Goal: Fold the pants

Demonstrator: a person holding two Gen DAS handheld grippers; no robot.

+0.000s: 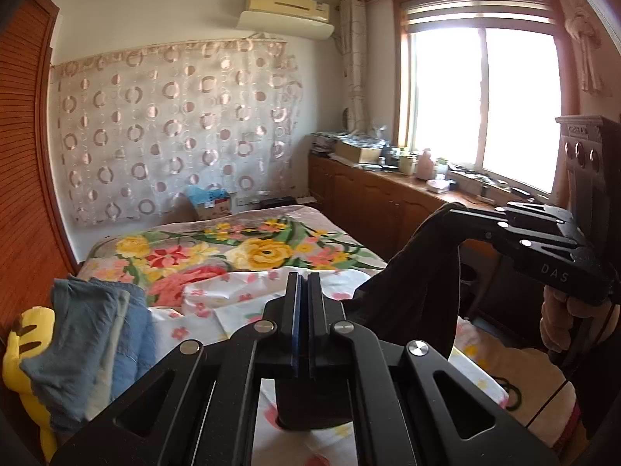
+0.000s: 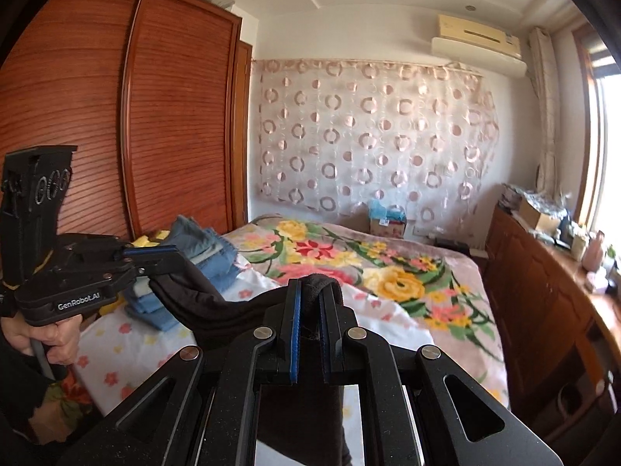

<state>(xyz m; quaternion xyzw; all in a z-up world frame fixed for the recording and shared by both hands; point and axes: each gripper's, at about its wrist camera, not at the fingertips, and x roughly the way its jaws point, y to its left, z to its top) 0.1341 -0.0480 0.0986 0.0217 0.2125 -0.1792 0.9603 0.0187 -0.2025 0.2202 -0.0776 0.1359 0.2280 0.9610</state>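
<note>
Dark brown pants [image 1: 415, 287] hang in the air above the bed, stretched between both grippers. In the left wrist view my left gripper [image 1: 304, 283] is shut; a fold of the pants hangs below its fingers. My right gripper [image 1: 458, 209] is at the right, shut on the pants' upper edge. In the right wrist view my right gripper [image 2: 310, 291] is shut on a fold of the pants [image 2: 217, 310]. My left gripper [image 2: 170, 258] is at the left, shut on the other end of the cloth.
A bed with a floral blanket [image 1: 240, 252] and white flowered sheet [image 2: 128, 349] lies below. Folded blue and grey clothes [image 1: 93, 334] and a yellow plush toy [image 1: 27, 349] sit at its left. A wooden wardrobe [image 2: 116, 116] stands left, a cluttered wooden cabinet [image 1: 388, 194] right.
</note>
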